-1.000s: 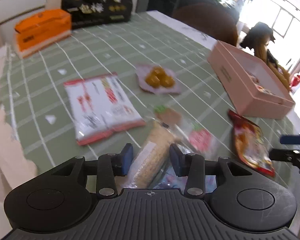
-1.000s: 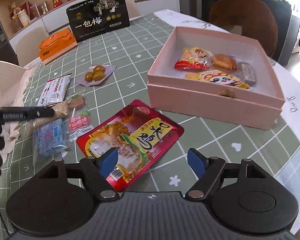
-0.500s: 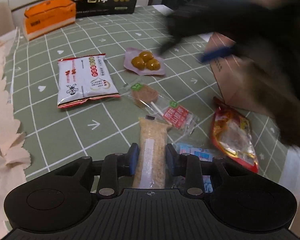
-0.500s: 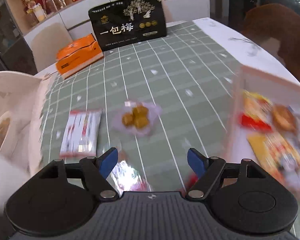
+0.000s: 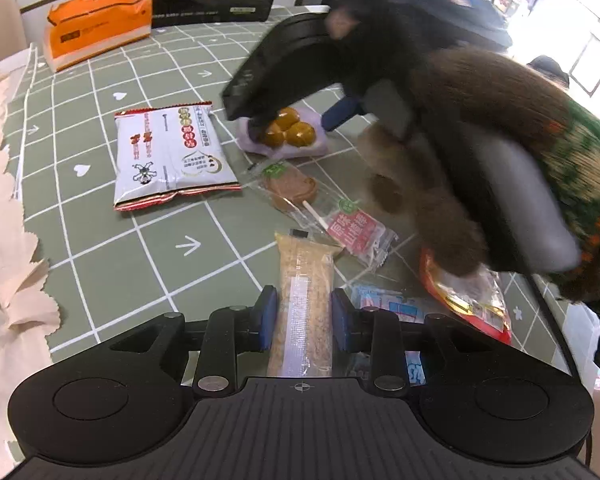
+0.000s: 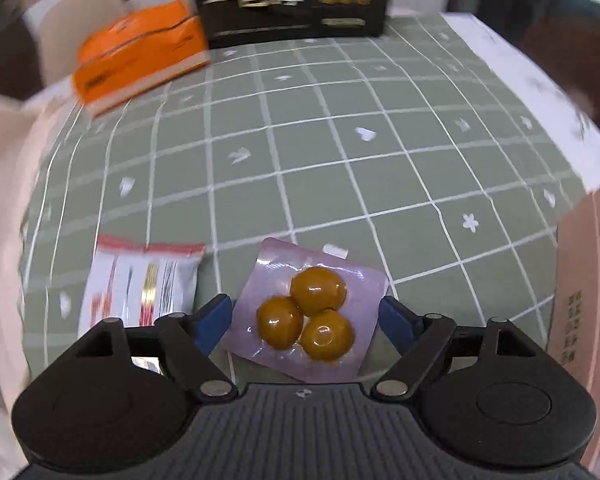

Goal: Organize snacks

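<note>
Your left gripper point(image 5: 303, 312) clamps a stiff bar point(image 5: 305, 300). Right gripper point(image 6: 305, 320) has been closing, pads apart around a soft, slippery pouch point(image 6: 306, 312); grip its edges.

Green checked table point(image 6: 340, 168); white packet point(image 5: 172, 156); plum pouch point(image 6: 304, 312); orange box point(image 5: 96, 24).
</note>
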The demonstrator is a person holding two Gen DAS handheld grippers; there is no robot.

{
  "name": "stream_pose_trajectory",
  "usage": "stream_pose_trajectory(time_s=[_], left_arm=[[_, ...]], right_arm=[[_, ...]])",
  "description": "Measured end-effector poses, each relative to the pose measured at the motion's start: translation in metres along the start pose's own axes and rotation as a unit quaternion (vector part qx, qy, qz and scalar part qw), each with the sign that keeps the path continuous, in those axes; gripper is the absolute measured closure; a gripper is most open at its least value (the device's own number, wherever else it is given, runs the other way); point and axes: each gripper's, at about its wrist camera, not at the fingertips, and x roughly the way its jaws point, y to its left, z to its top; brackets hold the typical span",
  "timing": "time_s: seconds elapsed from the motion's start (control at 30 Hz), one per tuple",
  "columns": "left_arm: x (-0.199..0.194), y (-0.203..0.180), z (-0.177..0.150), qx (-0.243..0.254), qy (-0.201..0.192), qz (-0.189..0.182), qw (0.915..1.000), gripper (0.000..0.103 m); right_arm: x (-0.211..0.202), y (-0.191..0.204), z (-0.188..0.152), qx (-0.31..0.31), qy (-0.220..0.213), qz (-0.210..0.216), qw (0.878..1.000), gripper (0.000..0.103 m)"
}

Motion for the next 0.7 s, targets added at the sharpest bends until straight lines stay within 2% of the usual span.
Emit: stream_pose_trajectory(time_s=[0.03,0.07,0.33,0.47,0.57,0.63,0.7], left_arm=[[0.000,0.000,0.000,-0.003,-0.001,0.000,1.0000,0.069],[0.000,-0.001,-0.001,-0.005,-0.002,0.001,1.0000,0.069],[-0.001,-0.014,-0.012,0.032,-0.020,0.022,0.9990,0.066],[-0.003,-0.016,-0.018,0.041,-0.033,0.022,0.9984,0.066],[-0.004,-0.011,-0.017,0.025,-0.035,0.012,0.9990,0.067],[-0.004,-0.006,-0.016,0.009,-0.034,0.003,0.9994,0.068],[-0.004,-0.002,-0.016,-0.006,-0.034,-0.005,0.9994,0.069]], right_arm=[[-0.004,-0.004,-0.002,-0.001,0.002,0.010,1.000,0.040],[-0.009,-0.008,-0.005,0.007,0.005,0.020,1.000,0.054],[-0.033,-0.038,-0.044,0.025,0.023,0.043,0.999,0.054],[-0.051,-0.043,-0.060,0.016,0.016,0.047,0.999,0.056],[-0.074,-0.059,-0.087,0.038,0.025,0.073,0.996,0.100],[-0.083,-0.069,-0.103,0.054,0.029,0.089,0.994,0.100],[-0.087,-0.072,-0.110,0.054,0.027,0.085,0.995,0.100]])
